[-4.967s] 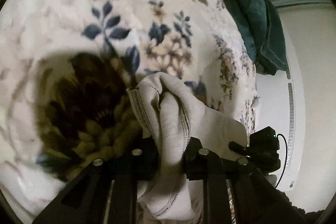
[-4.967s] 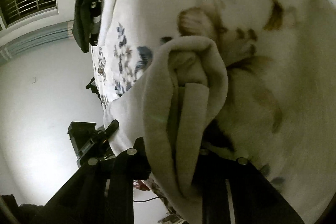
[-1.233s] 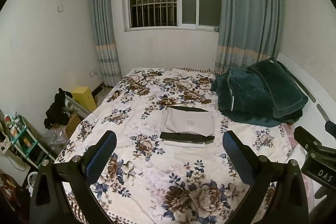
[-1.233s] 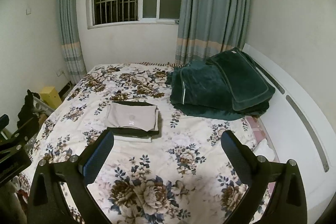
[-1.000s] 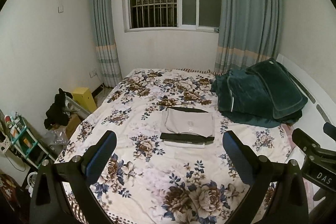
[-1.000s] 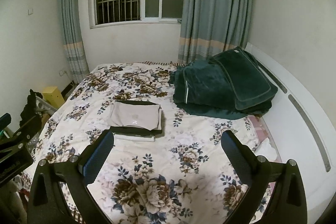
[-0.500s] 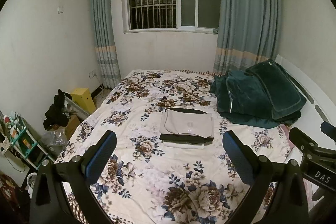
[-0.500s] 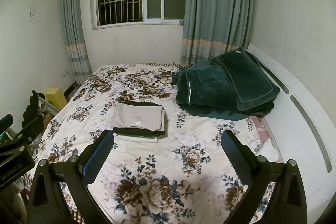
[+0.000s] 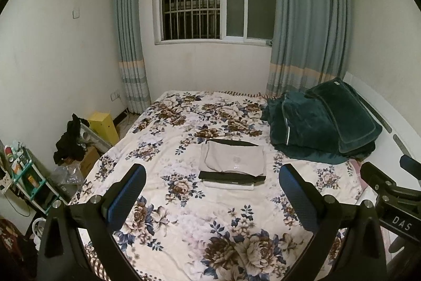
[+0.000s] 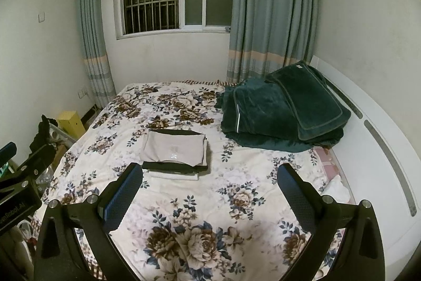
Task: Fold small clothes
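Observation:
A stack of folded clothes (image 9: 232,165) lies in the middle of the floral bed (image 9: 184,215): a beige piece on top, a black one under it, a white one at the bottom. It also shows in the right wrist view (image 10: 175,150). My left gripper (image 9: 211,188) is open and empty, held well back above the near end of the bed. My right gripper (image 10: 209,185) is open and empty too, beside it at the same distance. The body of the right gripper (image 9: 392,204) shows at the right edge of the left wrist view.
A pile of dark green blankets (image 9: 321,123) lies at the bed's right, against the white headboard (image 10: 379,149). A yellow box (image 9: 104,125), dark clothes on a rack (image 9: 68,138) and a small shelf (image 9: 23,175) stand on the floor to the left. A barred window (image 9: 194,1) is behind.
Five seconds ago both grippers held the beige garment close over the bed. They have since let go, opened and pulled back; in the last second both views drift only slightly.

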`<control>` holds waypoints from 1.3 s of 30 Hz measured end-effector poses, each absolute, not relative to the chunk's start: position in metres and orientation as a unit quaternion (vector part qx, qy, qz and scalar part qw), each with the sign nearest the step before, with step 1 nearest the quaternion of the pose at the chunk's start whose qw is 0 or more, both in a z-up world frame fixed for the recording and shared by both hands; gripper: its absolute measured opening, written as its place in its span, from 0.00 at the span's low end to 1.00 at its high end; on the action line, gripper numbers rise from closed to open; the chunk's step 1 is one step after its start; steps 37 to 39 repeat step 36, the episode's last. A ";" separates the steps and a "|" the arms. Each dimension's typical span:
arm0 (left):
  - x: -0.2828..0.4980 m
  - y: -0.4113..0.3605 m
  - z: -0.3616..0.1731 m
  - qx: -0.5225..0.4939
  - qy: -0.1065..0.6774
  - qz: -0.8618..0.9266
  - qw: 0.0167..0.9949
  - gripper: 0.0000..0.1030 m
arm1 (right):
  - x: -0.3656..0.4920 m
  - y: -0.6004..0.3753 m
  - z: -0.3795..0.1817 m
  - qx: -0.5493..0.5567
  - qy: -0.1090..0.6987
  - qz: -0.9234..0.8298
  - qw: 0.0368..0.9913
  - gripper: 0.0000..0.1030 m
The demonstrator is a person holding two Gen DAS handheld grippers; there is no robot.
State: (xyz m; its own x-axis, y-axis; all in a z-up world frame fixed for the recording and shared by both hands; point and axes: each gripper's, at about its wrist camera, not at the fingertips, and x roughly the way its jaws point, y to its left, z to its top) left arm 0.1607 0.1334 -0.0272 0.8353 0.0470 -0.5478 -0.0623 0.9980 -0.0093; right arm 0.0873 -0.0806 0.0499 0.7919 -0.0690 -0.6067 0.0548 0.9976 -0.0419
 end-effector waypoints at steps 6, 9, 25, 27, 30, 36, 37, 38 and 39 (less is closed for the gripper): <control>0.160 0.133 -0.027 -0.014 0.285 0.030 0.958 1.00 | 0.088 -0.079 0.050 -0.011 0.320 -0.031 0.947 1.00; 0.161 0.132 -0.026 -0.015 0.286 0.029 0.958 1.00 | 0.088 -0.077 0.053 -0.011 0.318 -0.031 0.947 1.00; 0.158 0.133 -0.023 -0.015 0.282 0.032 0.959 1.00 | 0.088 -0.070 0.058 -0.006 0.313 -0.035 0.949 1.00; 0.157 0.134 -0.023 -0.015 0.282 0.033 0.959 1.00 | 0.090 -0.068 0.059 -0.008 0.313 -0.034 0.949 1.00; 0.156 0.134 -0.023 -0.014 0.282 0.034 0.959 1.00 | 0.089 -0.068 0.058 -0.007 0.313 -0.035 0.949 1.00; 0.152 0.138 -0.015 -0.016 0.275 0.036 0.961 1.00 | 0.087 -0.068 0.058 -0.006 0.312 -0.037 0.949 1.00; 0.152 0.138 -0.015 -0.016 0.275 0.036 0.961 1.00 | 0.087 -0.068 0.058 -0.006 0.312 -0.037 0.949 1.00; 0.152 0.138 -0.015 -0.016 0.275 0.036 0.961 1.00 | 0.087 -0.068 0.058 -0.006 0.312 -0.037 0.949 1.00; 0.152 0.138 -0.015 -0.016 0.275 0.036 0.961 1.00 | 0.087 -0.068 0.058 -0.006 0.312 -0.037 0.949 1.00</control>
